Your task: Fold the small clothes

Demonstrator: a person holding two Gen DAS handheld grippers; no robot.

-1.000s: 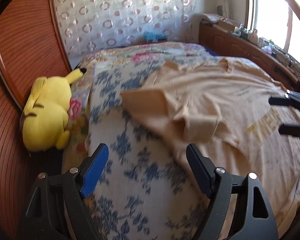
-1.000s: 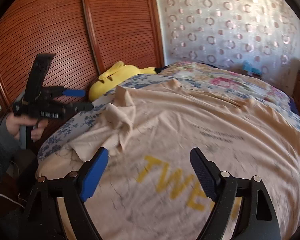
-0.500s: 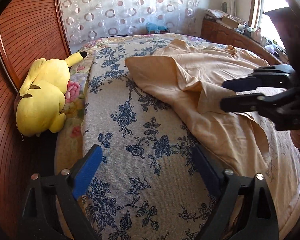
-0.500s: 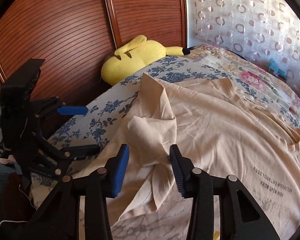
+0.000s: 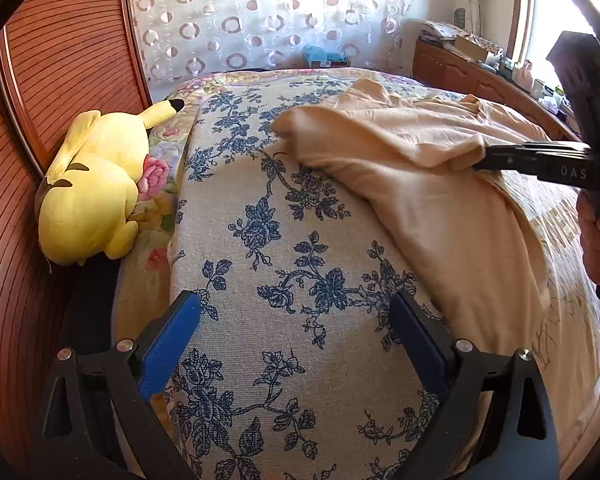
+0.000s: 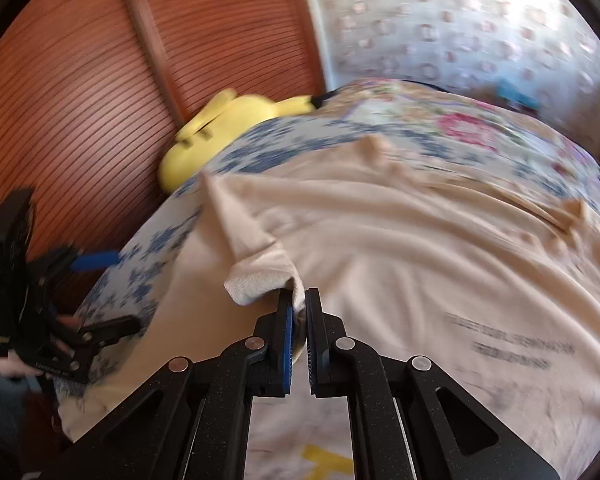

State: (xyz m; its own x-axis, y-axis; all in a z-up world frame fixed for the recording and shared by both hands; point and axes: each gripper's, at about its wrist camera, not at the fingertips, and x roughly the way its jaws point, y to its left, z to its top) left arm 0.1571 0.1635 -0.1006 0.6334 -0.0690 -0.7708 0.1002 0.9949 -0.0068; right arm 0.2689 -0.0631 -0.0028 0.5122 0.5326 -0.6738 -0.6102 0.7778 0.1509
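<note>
A peach T-shirt (image 5: 440, 200) with yellow and dark print lies spread on the bed; it also shows in the right wrist view (image 6: 420, 260). My right gripper (image 6: 299, 300) is shut on the shirt's left sleeve (image 6: 260, 280) and lifts it off the bed; it shows from the side in the left wrist view (image 5: 484, 156). My left gripper (image 5: 296, 340) is open and empty, low over the blue-flowered bedspread (image 5: 268, 280), left of the shirt's edge. It shows at the left in the right wrist view (image 6: 100, 292).
A yellow Pikachu plush (image 5: 96, 188) lies at the bed's left edge against a ribbed wooden wardrobe (image 5: 40, 80). A circle-patterned curtain (image 5: 260, 12) hangs behind the bed. A cluttered wooden sideboard (image 5: 480, 68) stands under the window at the right.
My right gripper has closed on the shirt's left sleeve and raised it. My left gripper has stayed open over the bedspread, a little lower and closer.
</note>
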